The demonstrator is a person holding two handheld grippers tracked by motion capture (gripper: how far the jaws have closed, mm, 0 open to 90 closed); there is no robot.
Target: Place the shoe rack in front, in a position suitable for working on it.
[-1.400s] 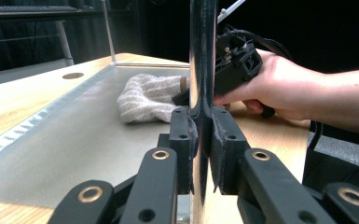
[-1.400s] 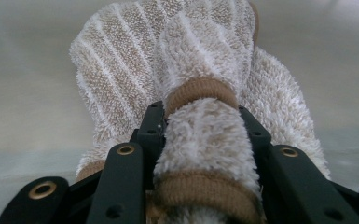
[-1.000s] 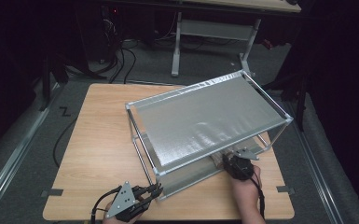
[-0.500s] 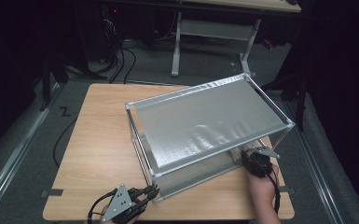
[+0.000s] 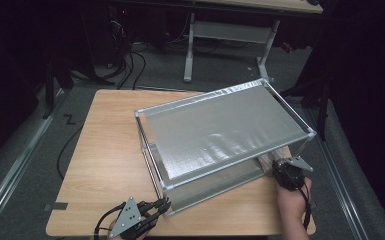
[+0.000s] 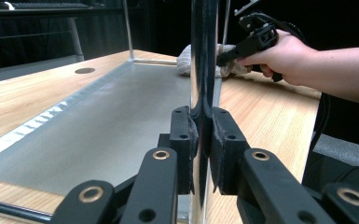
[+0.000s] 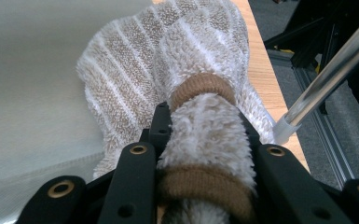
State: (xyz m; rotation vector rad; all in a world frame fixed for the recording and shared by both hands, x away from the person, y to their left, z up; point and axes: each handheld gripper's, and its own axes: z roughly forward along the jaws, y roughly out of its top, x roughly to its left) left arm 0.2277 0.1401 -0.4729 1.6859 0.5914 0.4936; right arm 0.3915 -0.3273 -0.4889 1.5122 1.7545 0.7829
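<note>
Towel [image 7: 177,60] clamped between right gripper [image 7: 205,135] fingers, on shelf [image 5: 220,132]; left gripper [image 6: 204,140] fingers clamp rack post [image 6: 203,56].

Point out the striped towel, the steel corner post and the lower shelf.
striped towel [image 7: 168,60]: right gripper view, its ribbed top.
steel corner post [image 6: 203,56]: left gripper view, mid-shaft.
lower shelf [image 6: 107,126]: left gripper view, bare middle.

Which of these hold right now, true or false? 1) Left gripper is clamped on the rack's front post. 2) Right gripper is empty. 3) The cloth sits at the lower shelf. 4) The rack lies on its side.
1) True: the left gripper is shut on the front post of the rack.
2) False: the right gripper holds a fluffy beige-and-white cloth.
3) True: the cloth rests at the lower shelf, at its right end.
4) False: the rack stands upright on the table.
</note>
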